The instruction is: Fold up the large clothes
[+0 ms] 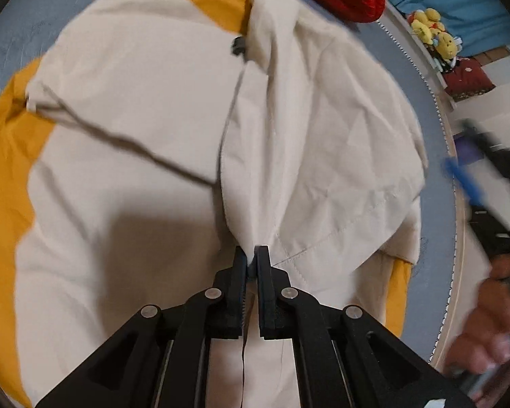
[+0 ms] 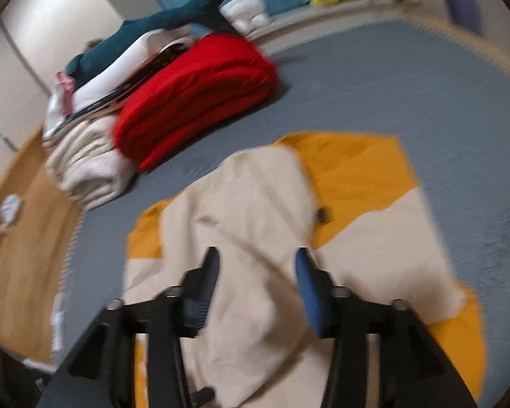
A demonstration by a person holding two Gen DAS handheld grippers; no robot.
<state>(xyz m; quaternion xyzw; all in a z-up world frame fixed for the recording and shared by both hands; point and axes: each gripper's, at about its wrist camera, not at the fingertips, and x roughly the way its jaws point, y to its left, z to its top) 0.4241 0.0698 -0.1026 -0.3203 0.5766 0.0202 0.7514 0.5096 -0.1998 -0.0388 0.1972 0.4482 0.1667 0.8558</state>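
A blue-grey mat [image 2: 408, 95] carries the work, giving room to spread a cream-and-mustard jacket [image 1: 146, 156], which lies flat at its centre, one cream panel turned over the front. A folded red blanket [image 2: 200, 95] sits at ten o'clock of the jacket in the right wrist view (likely set aside). The left gripper [image 1: 251, 255] is pinched tight on the panel's hem, apparently to carry the fold. The right gripper [image 2: 256, 265] hovers with fingers apart, gripping nothing.
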